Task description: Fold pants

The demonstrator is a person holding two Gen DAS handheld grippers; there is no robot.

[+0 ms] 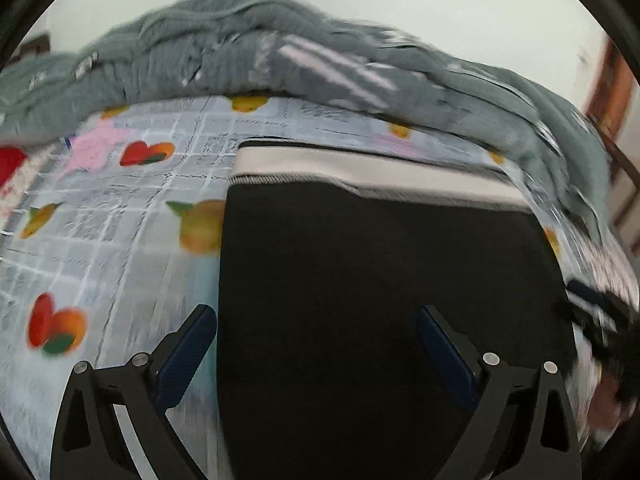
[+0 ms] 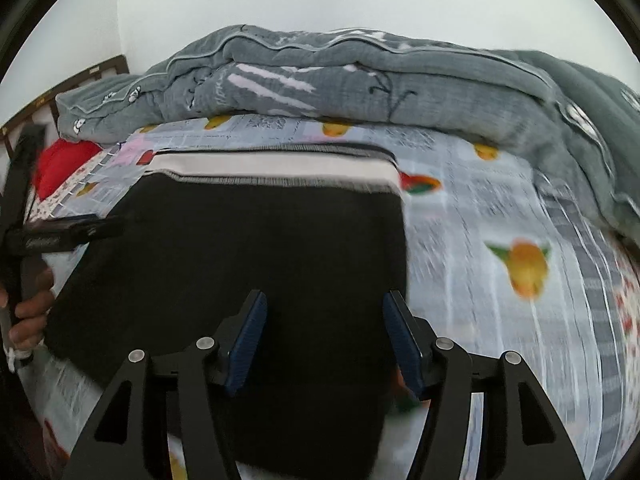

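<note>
Your left gripper (image 1: 316, 316) and right gripper (image 2: 324, 302) both hang spread and empty above the black pants (image 1: 380, 280), which lie folded flat on the fruit-print sheet (image 1: 120, 240), likely so you can pinch their near edge.

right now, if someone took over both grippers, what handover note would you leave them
Left gripper: open, empty, over the near left edge of the pants.
Right gripper: open, empty, over the near right edge.
The black pants lie flat on the fruit-print sheet, pale waistband at the far end, grey quilt heaped behind.
Done: they look already folded into a compact rectangle.
Left: judge whether another fold is needed; both frames are blurred.
</note>
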